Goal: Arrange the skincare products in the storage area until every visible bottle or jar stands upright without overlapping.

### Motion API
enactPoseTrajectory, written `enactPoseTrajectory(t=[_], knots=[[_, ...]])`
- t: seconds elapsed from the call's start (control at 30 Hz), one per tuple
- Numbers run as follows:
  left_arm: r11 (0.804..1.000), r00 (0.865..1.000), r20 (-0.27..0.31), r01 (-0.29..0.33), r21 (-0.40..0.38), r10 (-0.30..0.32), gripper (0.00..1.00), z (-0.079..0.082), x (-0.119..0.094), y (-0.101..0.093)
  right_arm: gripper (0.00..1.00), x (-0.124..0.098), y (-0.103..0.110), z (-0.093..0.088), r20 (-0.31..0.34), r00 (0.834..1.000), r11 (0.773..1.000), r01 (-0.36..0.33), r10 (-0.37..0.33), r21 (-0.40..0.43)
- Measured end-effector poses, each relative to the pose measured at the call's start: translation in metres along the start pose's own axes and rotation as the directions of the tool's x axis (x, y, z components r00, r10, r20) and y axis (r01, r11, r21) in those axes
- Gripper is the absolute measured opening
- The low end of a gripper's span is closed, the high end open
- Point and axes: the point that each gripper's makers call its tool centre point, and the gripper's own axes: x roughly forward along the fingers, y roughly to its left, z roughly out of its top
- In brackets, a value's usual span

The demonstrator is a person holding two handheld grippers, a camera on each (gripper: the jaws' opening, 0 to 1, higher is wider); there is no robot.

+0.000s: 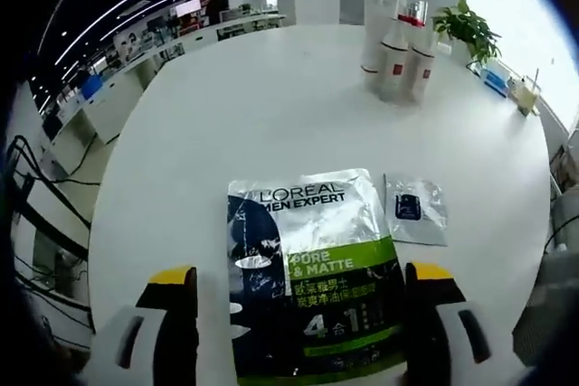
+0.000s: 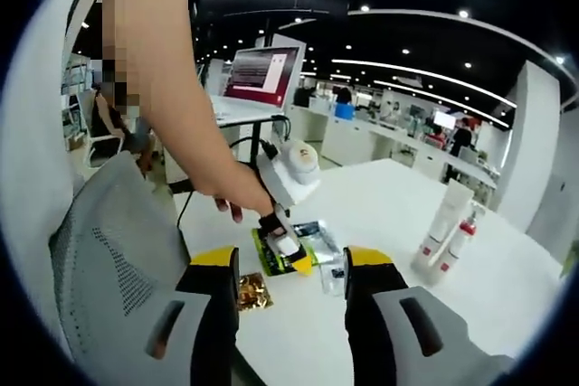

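A L'Oreal Men Expert pouch (image 1: 312,264) lies flat on the white round table (image 1: 271,106), silver at the top, green and dark below. My left gripper (image 1: 300,277) is open just above it, one yellow-tipped jaw on each side. A small silver sachet (image 1: 414,209) lies flat to its right. White tubes and bottles (image 1: 396,47) stand upright in a tight group at the far side. In the right gripper view a hand holds the left gripper (image 2: 291,255) over the pouch (image 2: 270,265), with the sachet (image 2: 333,279) beside it. My right gripper (image 2: 289,264) is open, held back from the table.
A potted plant (image 1: 466,29) and a cup (image 1: 525,92) stand near the far right edge. A small gold packet (image 2: 253,294) lies by the near edge. The tubes (image 2: 448,223) stand to the right. A grey mesh chair (image 2: 109,259) is at left, a laptop (image 2: 261,74) behind.
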Motion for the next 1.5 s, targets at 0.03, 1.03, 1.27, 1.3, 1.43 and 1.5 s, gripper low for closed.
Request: enactPoseTrajectory(t=[0.03, 1.03, 1.27, 1.3, 1.43, 1.5], knots=[[1.0, 1.0, -0.005, 0.012, 0.001, -0.012, 0.98, -0.001, -0.001, -0.002, 0.42, 0.0, 0.0, 0.0, 0.001, 1.0, 1.0, 0.001, -0.001, -0.004], [0.998, 0.996, -0.067, 0.059, -0.004, -0.059, 0.36, -0.009, -0.014, -0.003, 0.37, -0.003, -0.007, -0.003, -0.013, 0.999, 0.999, 0.035, -0.035, -0.036], [0.997, 0.994, -0.075, 0.076, -0.018, -0.077, 0.24, -0.015, -0.021, 0.006, 0.38, -0.002, -0.006, -0.005, -0.025, 0.999, 0.999, 0.033, -0.034, -0.031], [0.997, 0.994, -0.077, 0.078, -0.029, -0.08, 0.23, -0.016, -0.023, 0.007, 0.38, -0.001, -0.005, -0.007, -0.035, 0.999, 0.999, 0.03, -0.031, -0.032], [0.991, 0.994, -0.017, 0.109, -0.083, -0.111, 0.19, -0.008, -0.037, 0.003, 0.38, -0.001, -0.003, -0.006, -0.031, 0.999, 0.999, 0.024, -0.025, -0.039], [0.981, 0.989, 0.036, 0.145, -0.132, -0.142, 0.17, -0.001, -0.048, -0.005, 0.36, -0.001, -0.002, -0.006, -0.034, 0.999, 0.999, 0.016, -0.017, -0.03]])
